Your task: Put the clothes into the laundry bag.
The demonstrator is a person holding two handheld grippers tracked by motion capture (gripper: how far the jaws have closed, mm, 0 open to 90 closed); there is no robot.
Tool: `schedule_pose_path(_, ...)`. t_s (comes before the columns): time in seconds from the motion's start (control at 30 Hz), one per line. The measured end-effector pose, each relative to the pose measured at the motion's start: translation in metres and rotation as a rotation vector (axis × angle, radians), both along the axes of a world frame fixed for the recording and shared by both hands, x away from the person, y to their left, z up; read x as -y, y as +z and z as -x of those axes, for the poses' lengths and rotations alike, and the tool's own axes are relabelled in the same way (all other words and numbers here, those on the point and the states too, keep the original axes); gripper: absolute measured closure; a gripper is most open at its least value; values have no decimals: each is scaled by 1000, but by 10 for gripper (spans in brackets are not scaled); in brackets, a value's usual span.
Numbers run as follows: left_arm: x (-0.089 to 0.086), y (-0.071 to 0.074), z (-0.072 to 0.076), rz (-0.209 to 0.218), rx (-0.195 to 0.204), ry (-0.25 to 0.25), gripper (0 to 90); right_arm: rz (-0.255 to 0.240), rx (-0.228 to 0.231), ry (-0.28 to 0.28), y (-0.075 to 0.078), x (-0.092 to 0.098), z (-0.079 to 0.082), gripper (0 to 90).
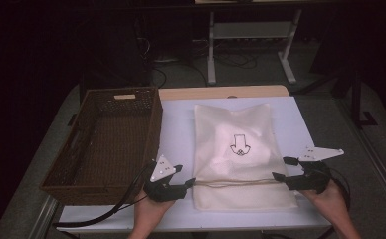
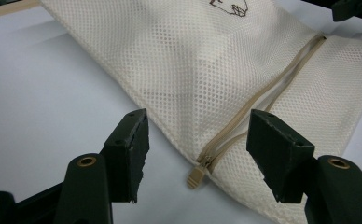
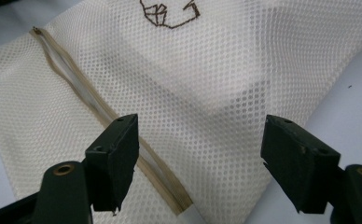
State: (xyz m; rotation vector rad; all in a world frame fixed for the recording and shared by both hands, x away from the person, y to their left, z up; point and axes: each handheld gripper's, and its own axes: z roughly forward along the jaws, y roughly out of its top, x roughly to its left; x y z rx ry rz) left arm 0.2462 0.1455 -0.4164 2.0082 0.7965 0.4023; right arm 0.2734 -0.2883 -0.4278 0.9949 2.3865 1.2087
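Note:
A cream mesh laundry bag (image 1: 237, 149) lies flat on the white table, with a tan zipper (image 1: 236, 182) running across it near its front end. My left gripper (image 1: 185, 177) stands open at the bag's left edge; between its jaws lies the tan zipper pull (image 2: 195, 177), untouched. At the bag's right edge my right gripper (image 1: 283, 169) is open over the zipper's other end (image 3: 160, 182). The mesh bag (image 3: 207, 79) carries a dark printed mark (image 3: 167, 14), and the zipper (image 2: 268, 88) shows a slight gap along its length.
A brown wicker basket (image 1: 106, 144) stands to the left of the bag, close to my left gripper. The table's front edge runs just behind both hands. Metal stand legs (image 1: 250, 45) rise beyond the table's far edge.

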Motion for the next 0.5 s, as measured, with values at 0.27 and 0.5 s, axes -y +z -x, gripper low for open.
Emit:
schedule_pose_path(0.27, -1, -3, 7, -28, 24, -21, 354, 0, 10, -13, -1, 3, 7, 244)
schedule_pose_path(0.5, 1, -8, 9, -33, 28, -32, 324, -3, -4, -35, -6, 9, 15, 218)
